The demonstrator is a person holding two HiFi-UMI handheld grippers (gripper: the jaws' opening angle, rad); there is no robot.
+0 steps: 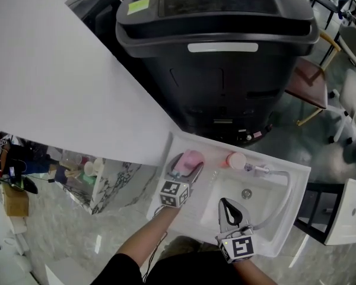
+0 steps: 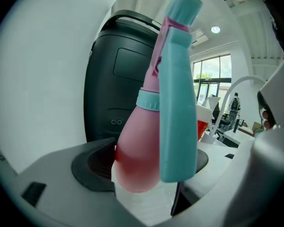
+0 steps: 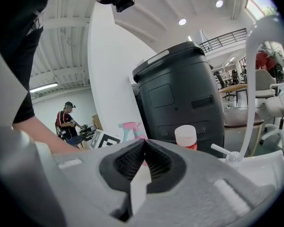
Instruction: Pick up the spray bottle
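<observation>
The spray bottle (image 1: 193, 157) has a pink body holding red liquid, with a teal trigger and nozzle. It stands at the left end of the white sink unit (image 1: 274, 242). My left gripper (image 1: 186, 164) has a finger on each side of it. In the left gripper view the spray bottle (image 2: 154, 126) fills the gap between the pads, so the left gripper (image 2: 149, 170) is shut on it. My right gripper (image 1: 225, 204) hangs over the basin, shut and empty. The right gripper view shows the right gripper (image 3: 144, 148) shut, and the spray bottle's head (image 3: 129, 128) past it.
A small white-capped bottle (image 1: 236, 160) of red liquid stands by the curved white faucet (image 1: 288, 186). A big black bin (image 1: 219, 58) rises behind the sink and a white wall (image 1: 59, 70) lies to the left. Chairs (image 1: 311, 82) stand at the right. A person (image 3: 67, 119) stands far off.
</observation>
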